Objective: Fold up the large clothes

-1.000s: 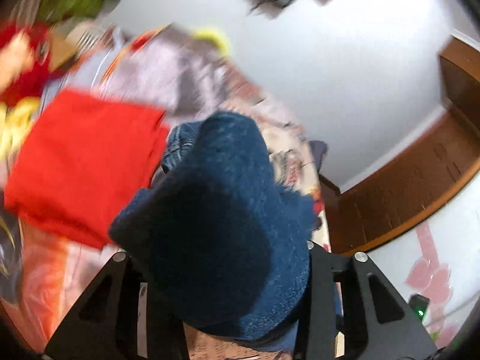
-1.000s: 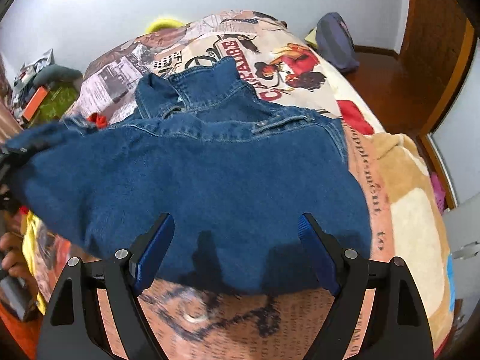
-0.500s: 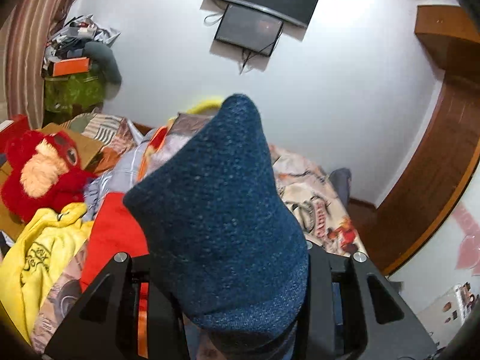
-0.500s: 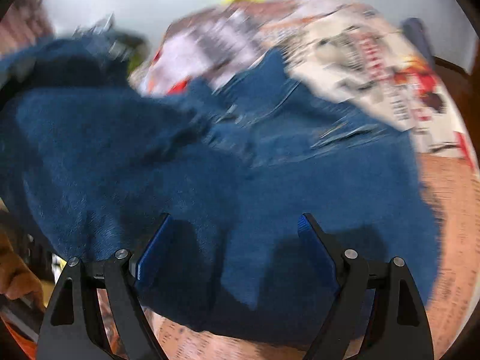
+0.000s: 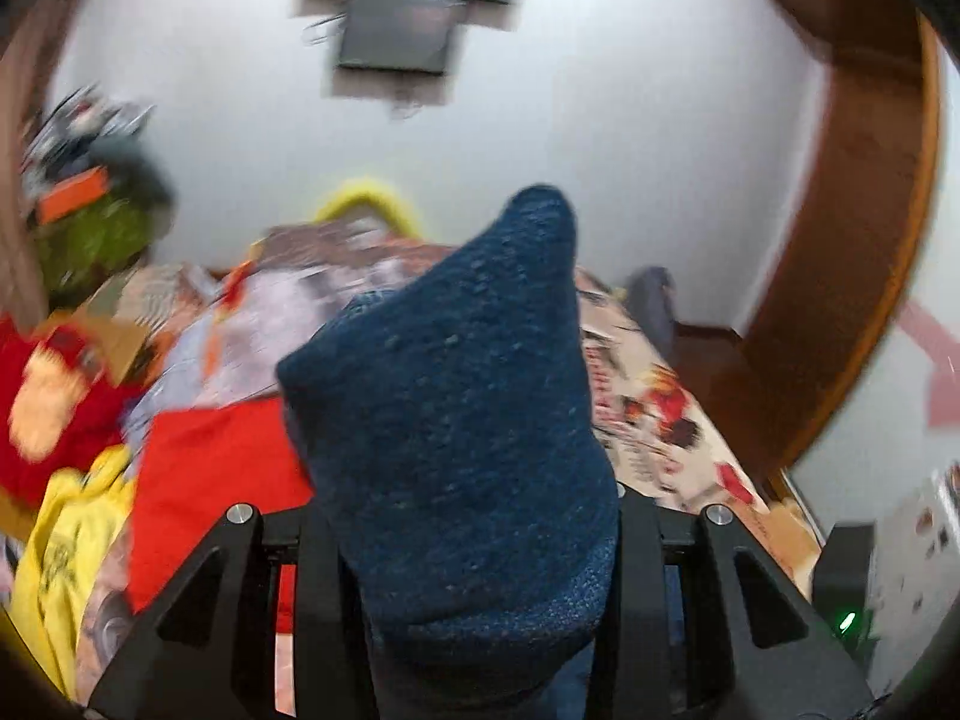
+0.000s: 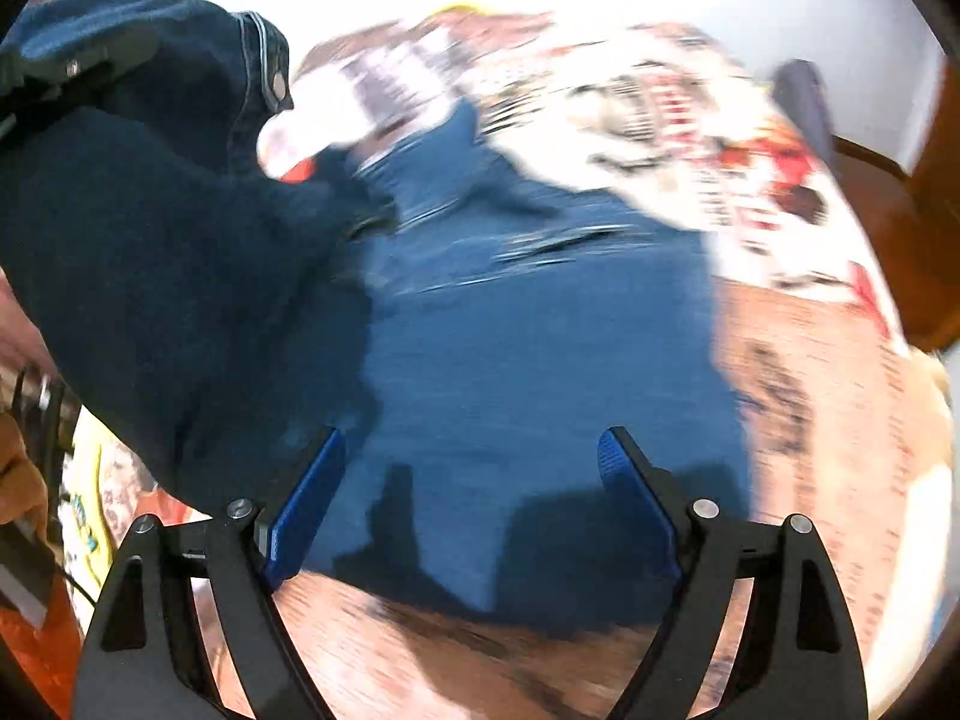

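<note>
A blue denim jacket [image 6: 528, 372] lies spread on the patterned bed cover [image 6: 798, 396]. My left gripper [image 5: 465, 546] is shut on a fold of the denim jacket [image 5: 462, 420], which stands up between its fingers and hides the tips. In the right wrist view that lifted part [image 6: 156, 228] hangs raised at the left, with the left gripper [image 6: 66, 69] at its top. My right gripper [image 6: 471, 480] is open and empty, just above the jacket's near edge.
A folded red garment [image 5: 210, 480], a yellow garment [image 5: 66, 540] and a red plush toy [image 5: 48, 408] lie at the left of the bed. A wall television [image 5: 408, 6] hangs behind. A wooden door frame [image 5: 852, 276] stands at the right.
My left gripper has lifted the jacket's fold up from the bed and turned towards the wall. The raised denim now hangs at the left of the right wrist view. My right gripper stays open.
</note>
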Tool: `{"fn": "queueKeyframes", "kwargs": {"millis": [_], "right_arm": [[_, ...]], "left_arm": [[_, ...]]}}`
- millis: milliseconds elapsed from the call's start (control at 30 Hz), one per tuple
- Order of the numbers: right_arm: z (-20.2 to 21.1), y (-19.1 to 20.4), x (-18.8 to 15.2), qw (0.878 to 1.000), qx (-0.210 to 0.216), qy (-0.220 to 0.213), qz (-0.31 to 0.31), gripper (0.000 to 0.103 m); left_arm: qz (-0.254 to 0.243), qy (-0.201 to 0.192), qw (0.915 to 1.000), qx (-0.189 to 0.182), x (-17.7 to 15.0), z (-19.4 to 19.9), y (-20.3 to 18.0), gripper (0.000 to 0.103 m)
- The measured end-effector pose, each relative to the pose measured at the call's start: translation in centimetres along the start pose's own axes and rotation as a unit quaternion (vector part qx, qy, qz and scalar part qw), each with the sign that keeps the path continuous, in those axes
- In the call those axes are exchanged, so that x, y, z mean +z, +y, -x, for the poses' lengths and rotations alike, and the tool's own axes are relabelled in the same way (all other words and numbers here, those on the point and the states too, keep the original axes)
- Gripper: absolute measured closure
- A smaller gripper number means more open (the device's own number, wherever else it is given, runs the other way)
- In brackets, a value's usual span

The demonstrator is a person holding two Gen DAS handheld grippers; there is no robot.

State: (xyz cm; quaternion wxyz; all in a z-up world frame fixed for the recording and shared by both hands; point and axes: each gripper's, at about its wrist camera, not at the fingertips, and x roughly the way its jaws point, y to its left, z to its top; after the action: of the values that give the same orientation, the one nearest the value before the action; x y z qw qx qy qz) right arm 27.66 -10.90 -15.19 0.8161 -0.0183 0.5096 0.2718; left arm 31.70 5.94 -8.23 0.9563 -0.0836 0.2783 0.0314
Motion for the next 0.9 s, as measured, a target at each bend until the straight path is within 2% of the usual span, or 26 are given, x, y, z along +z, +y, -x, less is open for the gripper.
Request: {"fn": "queueKeyframes", "kwargs": {"millis": [100, 200, 233, 333, 467, 533, 600, 667, 767, 900], "right_arm": [[2.9, -5.0, -1.1, 0.998, -0.030, -0.021, -0.057, 0.019], [5.0, -9.5, -2.3, 0.991, -0.064, -0.033, -0.115, 0.019], [5.4, -10.6, -2.5, 0.988, -0.072, -0.034, -0.129, 0.019], [6.3, -13.1, -3.4, 0.983, -0.089, -0.034, -0.158, 0.019], [7.4, -13.8, -4.3, 0.981, -0.095, -0.037, -0.166, 0.019], [8.0, -13.9, -4.4, 0.982, -0.094, -0.037, -0.162, 0.019], [8.5, -13.5, -4.8, 0.983, -0.091, -0.038, -0.152, 0.019], [8.8, -12.8, -4.3, 0.985, -0.087, -0.047, -0.140, 0.019], [10.0, -11.8, -4.3, 0.987, -0.074, -0.066, -0.126, 0.019], [11.4, -9.3, -2.4, 0.989, -0.042, -0.098, -0.100, 0.019]], "left_arm": [[-0.066, 0.021, 0.9967, -0.043, -1.3, -1.6, -5.5, 0.066], [-0.169, 0.070, 0.9814, -0.059, -5.0, -3.9, -11.4, 0.067], [-0.202, 0.096, 0.9725, -0.066, -7.1, -4.9, -13.0, 0.066], [-0.247, 0.169, 0.9511, -0.078, -12.1, -7.0, -14.8, 0.065], [-0.282, 0.195, 0.9363, -0.078, -15.1, -7.0, -14.1, 0.061], [-0.280, 0.200, 0.9346, -0.089, -15.0, -6.1, -13.7, 0.055], [-0.260, 0.207, 0.9368, -0.109, -14.2, -5.5, -13.1, 0.044], [-0.227, 0.213, 0.9404, -0.137, -12.7, -4.3, -12.2, 0.038], [-0.208, 0.203, 0.9430, -0.163, -11.6, -1.6, -11.7, 0.037], [-0.208, 0.160, 0.9539, -0.146, -9.7, 2.0, -9.9, 0.036]]}}
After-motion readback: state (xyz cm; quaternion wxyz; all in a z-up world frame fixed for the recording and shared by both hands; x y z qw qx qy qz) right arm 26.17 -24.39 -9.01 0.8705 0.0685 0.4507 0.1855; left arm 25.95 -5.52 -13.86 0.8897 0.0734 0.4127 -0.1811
